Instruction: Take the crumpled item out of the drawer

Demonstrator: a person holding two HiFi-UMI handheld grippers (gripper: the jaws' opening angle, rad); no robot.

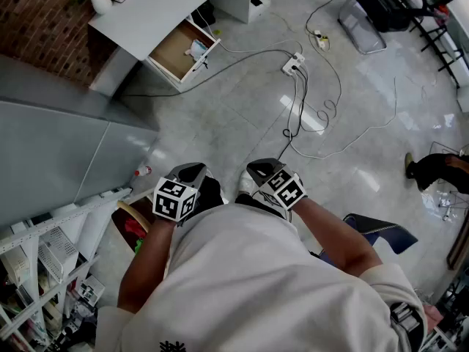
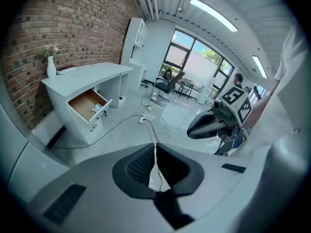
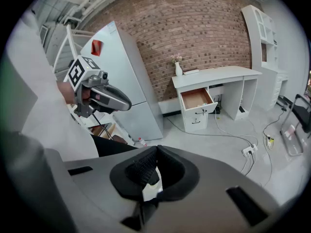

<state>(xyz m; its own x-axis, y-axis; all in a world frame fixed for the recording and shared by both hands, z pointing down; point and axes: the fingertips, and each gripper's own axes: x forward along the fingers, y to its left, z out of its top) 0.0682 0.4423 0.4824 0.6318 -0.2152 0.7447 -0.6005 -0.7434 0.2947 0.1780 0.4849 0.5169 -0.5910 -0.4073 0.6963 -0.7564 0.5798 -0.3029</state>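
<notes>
The white desk (image 1: 157, 6) stands far off with its drawer (image 1: 176, 50) pulled open. A crumpled white item (image 1: 196, 48) lies at the drawer's front end; it shows as a pale lump (image 2: 98, 108) in the left gripper view. Both grippers are held close to my chest, well away from the drawer. The left gripper (image 1: 190, 173) (image 2: 155, 147) has its jaws together and holds nothing. The right gripper (image 1: 262, 170) (image 3: 156, 150) is shut too, with only white background showing through the slit behind its pads. Each gripper view shows the other gripper beside it.
A power strip (image 1: 293, 64) and long cables (image 1: 322, 116) run across the glossy floor between me and the desk. A tall grey cabinet (image 1: 58, 145) and a white wire rack (image 1: 44, 255) stand at my left. A vase (image 1: 99, 2) sits on the desk. Another person's shoes (image 1: 421, 169) are at the right.
</notes>
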